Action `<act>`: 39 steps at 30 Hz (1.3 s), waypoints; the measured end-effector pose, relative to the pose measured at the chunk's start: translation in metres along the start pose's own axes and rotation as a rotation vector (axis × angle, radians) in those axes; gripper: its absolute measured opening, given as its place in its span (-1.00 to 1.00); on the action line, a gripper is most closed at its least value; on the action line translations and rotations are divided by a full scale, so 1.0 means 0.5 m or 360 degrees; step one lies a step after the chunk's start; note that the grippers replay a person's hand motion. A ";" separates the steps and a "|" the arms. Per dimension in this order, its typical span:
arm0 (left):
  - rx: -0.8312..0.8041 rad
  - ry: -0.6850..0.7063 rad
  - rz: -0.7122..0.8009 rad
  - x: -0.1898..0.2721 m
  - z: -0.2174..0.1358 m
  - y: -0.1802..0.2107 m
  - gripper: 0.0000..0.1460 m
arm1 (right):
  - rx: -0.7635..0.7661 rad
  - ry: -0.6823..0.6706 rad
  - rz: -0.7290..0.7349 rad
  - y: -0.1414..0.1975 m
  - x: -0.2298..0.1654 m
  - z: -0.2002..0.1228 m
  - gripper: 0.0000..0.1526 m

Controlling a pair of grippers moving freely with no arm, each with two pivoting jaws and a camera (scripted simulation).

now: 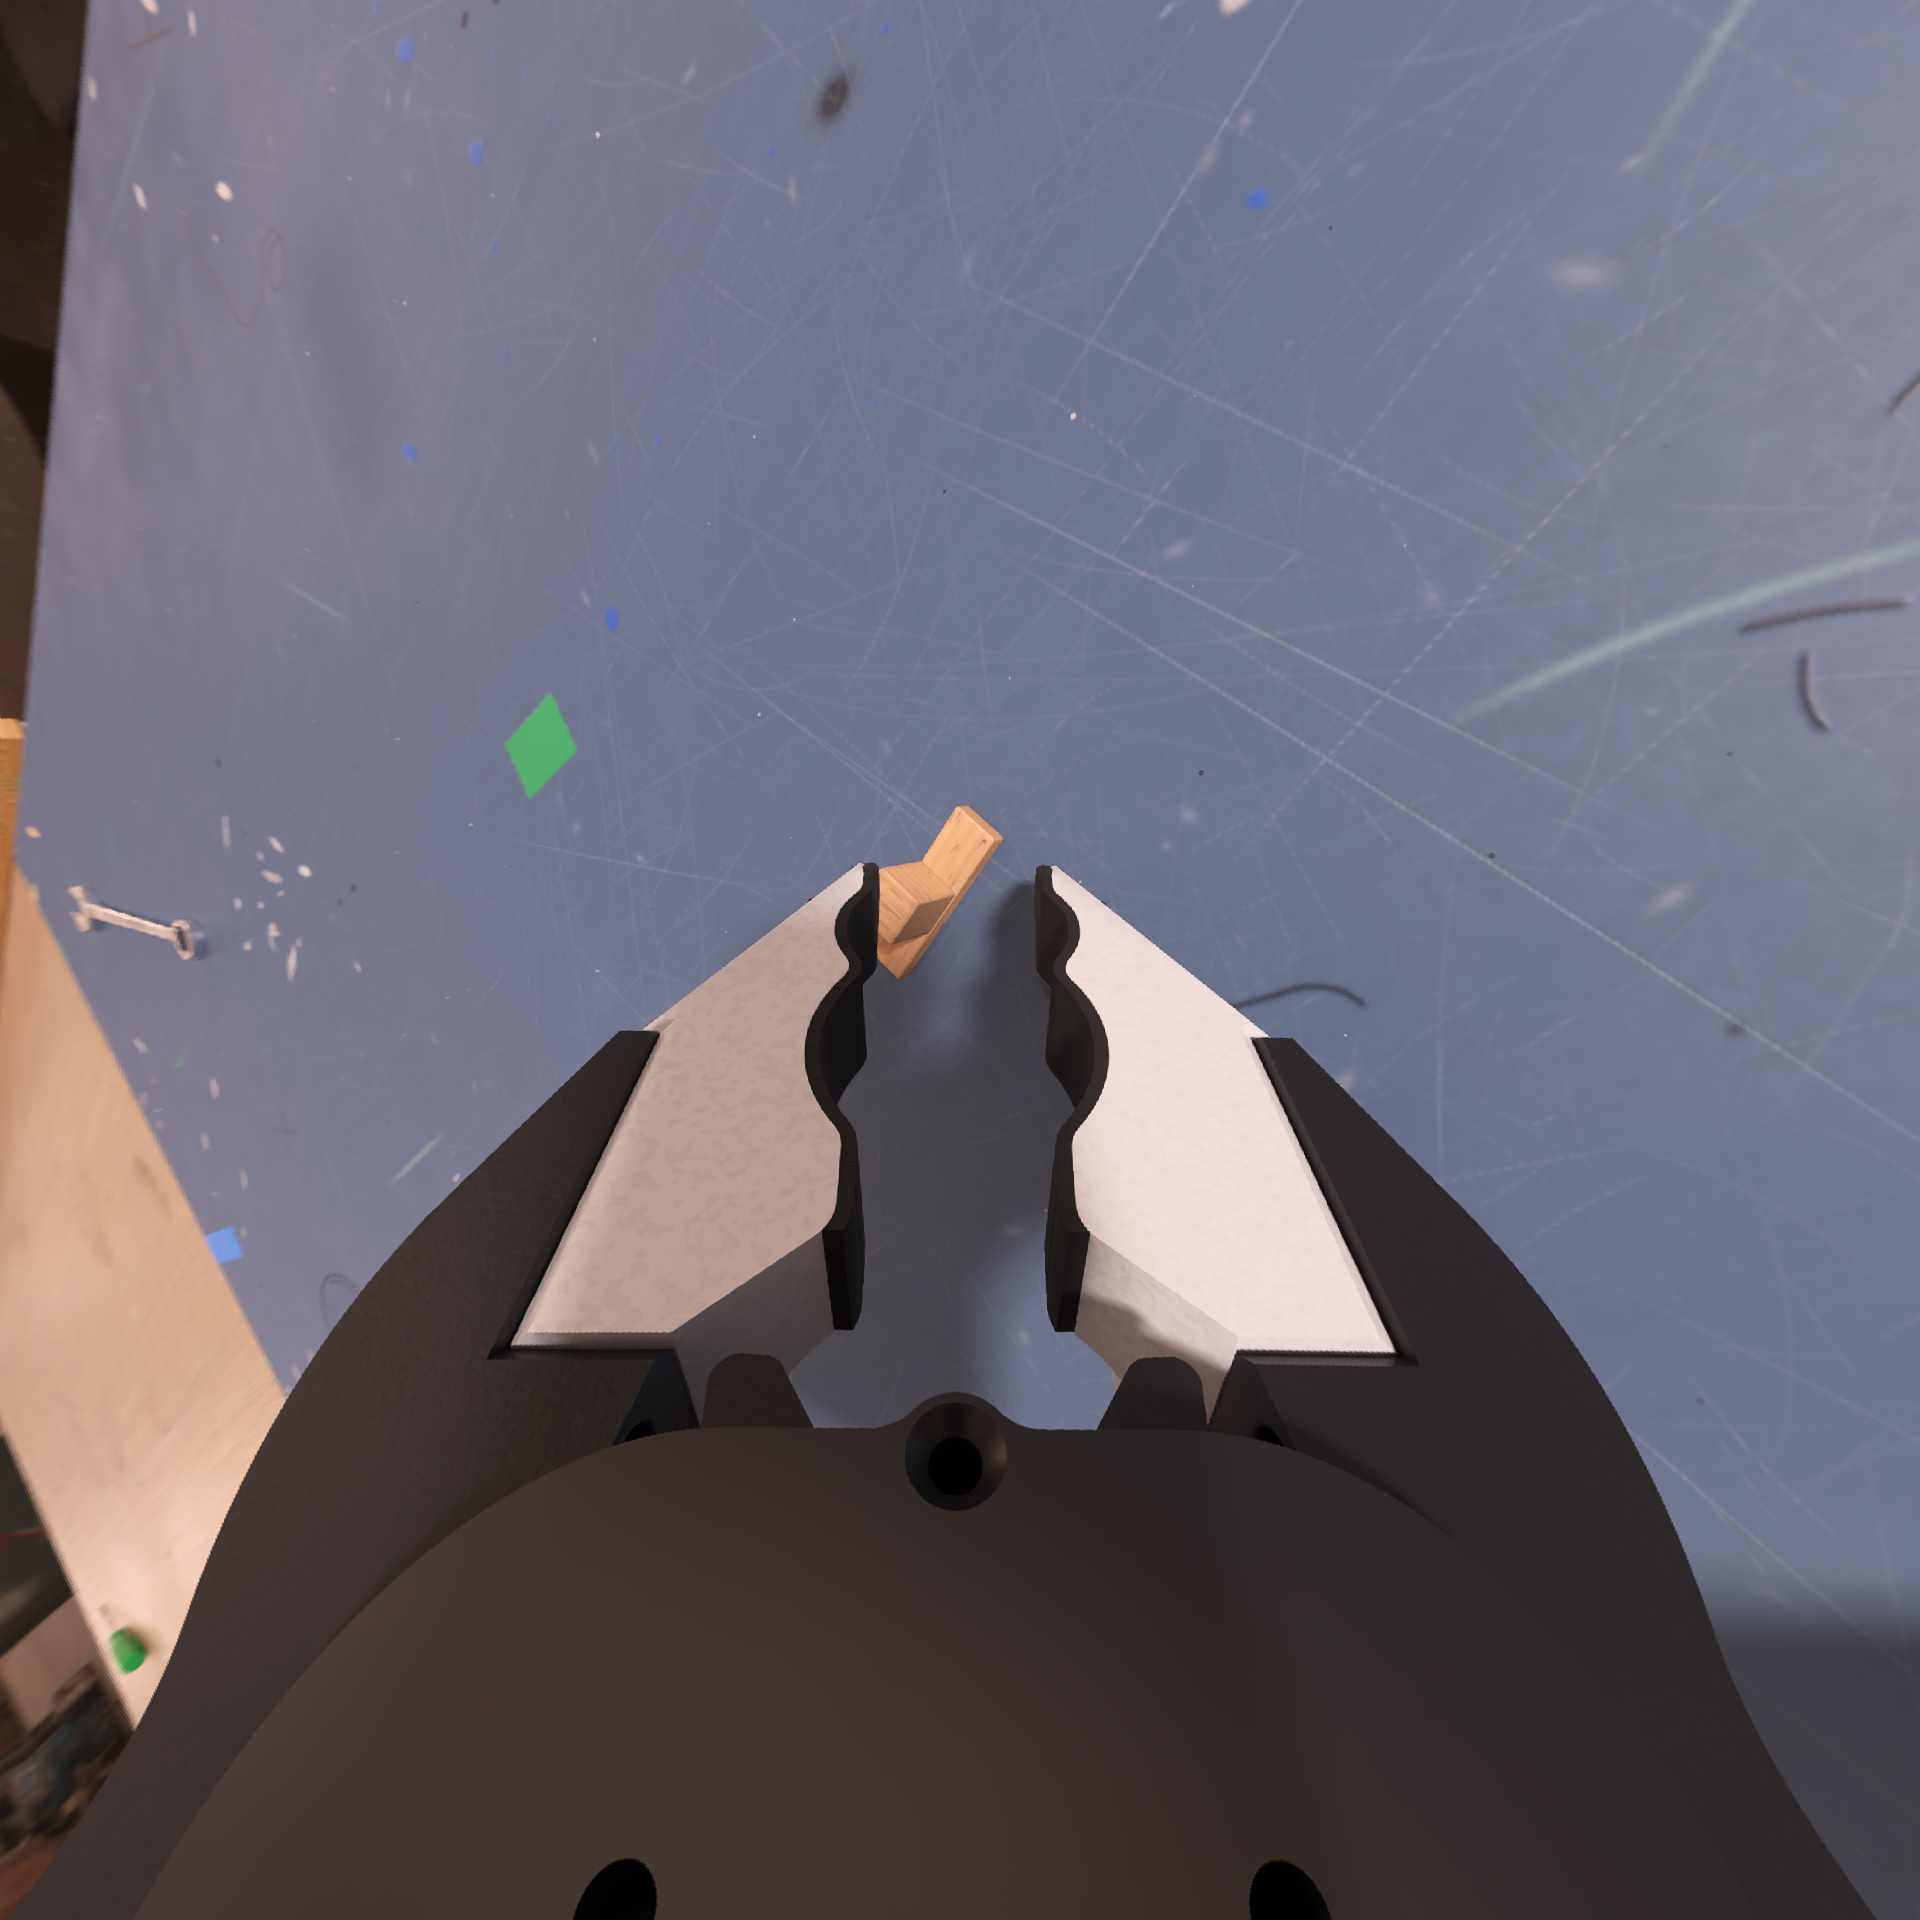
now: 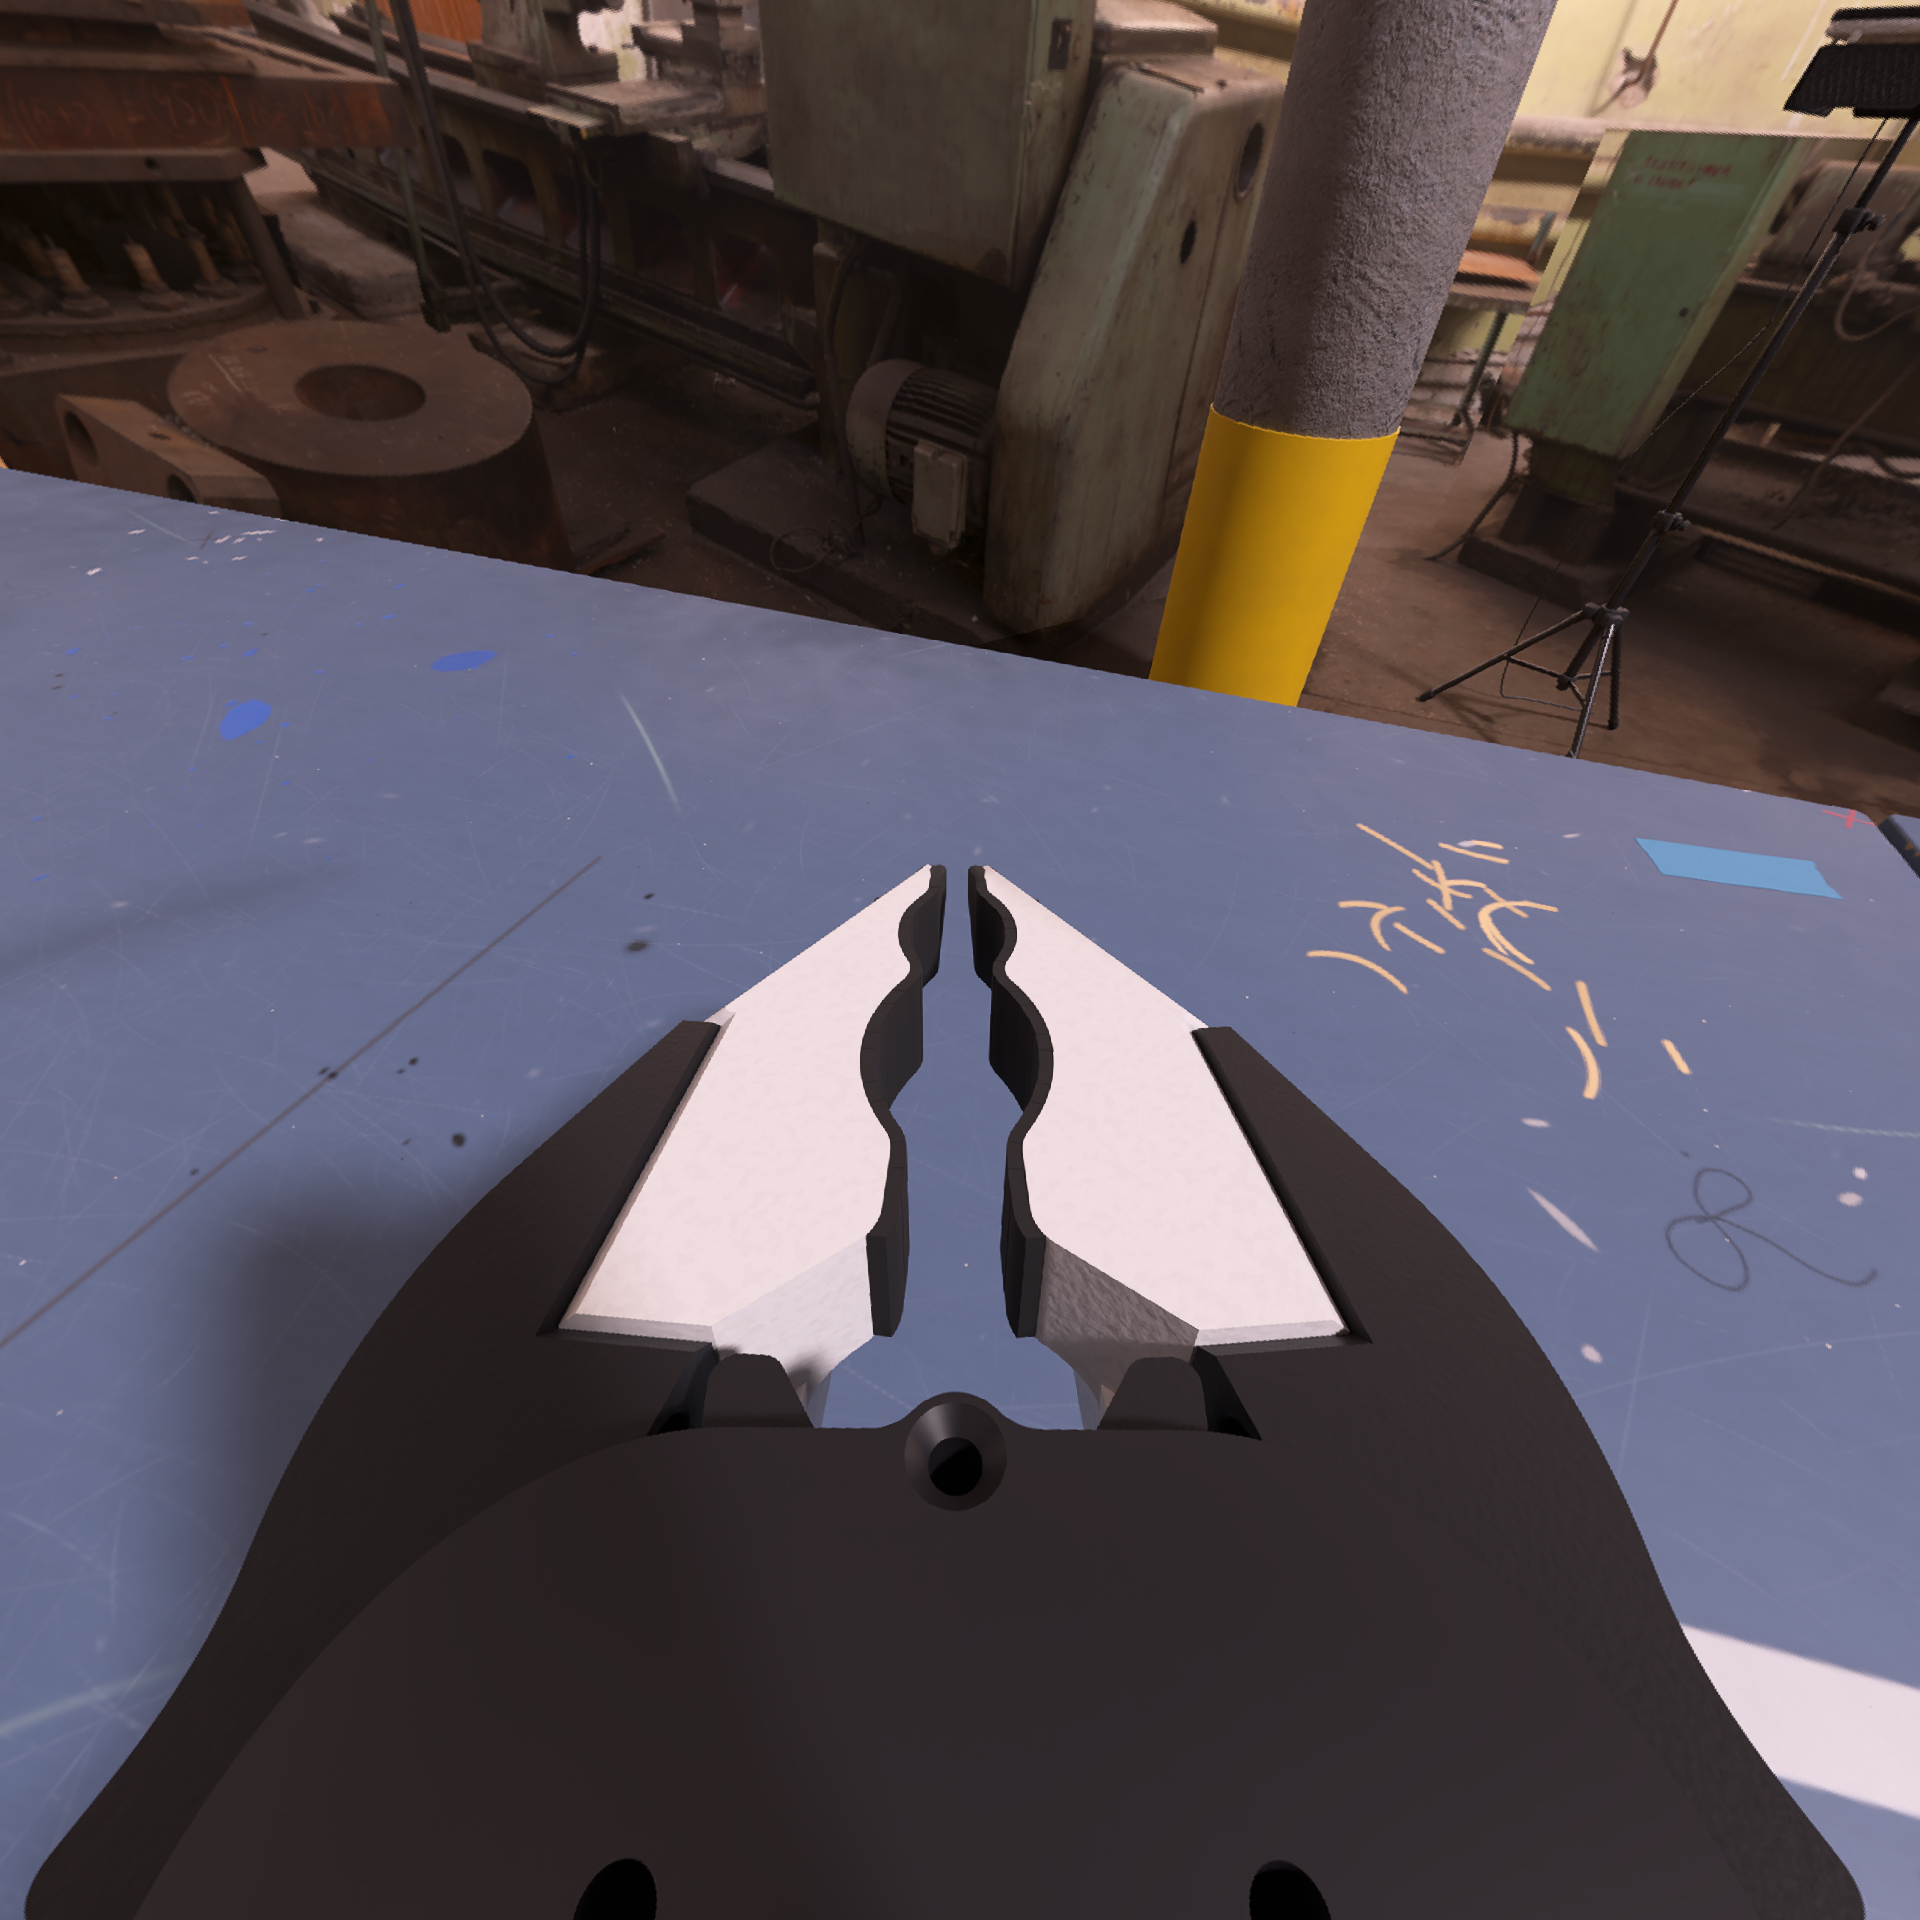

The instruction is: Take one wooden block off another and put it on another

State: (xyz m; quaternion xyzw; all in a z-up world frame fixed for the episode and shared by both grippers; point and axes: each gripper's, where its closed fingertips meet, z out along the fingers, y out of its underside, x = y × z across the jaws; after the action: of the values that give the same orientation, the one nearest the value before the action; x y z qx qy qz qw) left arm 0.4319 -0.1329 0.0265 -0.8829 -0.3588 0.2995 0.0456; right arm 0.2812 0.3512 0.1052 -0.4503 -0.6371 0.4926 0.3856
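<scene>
The left tongs [image 1: 954,883] point steeply down at the scratched blue bench [image 1: 1143,468], parted wide and empty; the pale wooden blocks [image 1: 930,894] (stacked crosswise) lie at eleven o'clock beyond the tips. The right tongs [image 2: 957,878] hover low, nearly closed, empty.

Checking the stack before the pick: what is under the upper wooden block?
A second wooden block lies crosswise under the upper wooden block, on the blue table. The left tongs cover its left end.
</scene>
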 end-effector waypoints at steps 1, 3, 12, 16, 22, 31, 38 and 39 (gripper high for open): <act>0.0005 0.0032 -0.0011 0.000 -0.001 0.000 -0.60 | 0.0002 0.0000 0.0001 -0.001 0.001 0.000 -0.95; 0.0034 0.0115 -0.0026 -0.002 -0.016 -0.002 -0.60 | 0.0006 0.0001 0.0003 -0.002 0.002 -0.001 -0.95; 0.0147 0.0237 -0.0078 -0.026 -0.088 -0.004 -0.59 | 0.0015 -0.0007 0.0014 -0.005 0.002 -0.003 -0.95; 0.0190 0.0265 -0.0027 0.004 -0.083 -0.005 -0.58 | 0.0016 0.0000 0.0023 -0.005 0.004 -0.004 -0.95; 0.0192 0.0213 0.0027 0.025 -0.067 0.004 -0.60 | 0.0004 -0.0001 0.0010 -0.001 0.001 -0.002 -0.95; 0.0418 0.0438 -0.0177 0.051 -0.092 0.003 -0.56 | -0.0038 0.0006 -0.0002 0.011 0.000 0.005 -0.95; 0.0455 0.0558 -0.0281 -0.062 -0.151 -0.020 -0.70 | -0.0044 0.0001 -0.0005 0.013 -0.002 0.007 -0.95; 0.0369 0.0585 -0.0176 -0.068 -0.137 -0.015 -0.70 | -0.0040 0.0003 -0.0005 0.011 -0.002 0.006 -0.95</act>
State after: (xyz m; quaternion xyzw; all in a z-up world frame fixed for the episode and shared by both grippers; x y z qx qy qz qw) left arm 0.4466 -0.1407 0.1018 -0.8905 -0.3554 0.1699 0.2278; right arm 0.2797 0.3503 0.0989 -0.4545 -0.6436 0.4837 0.3812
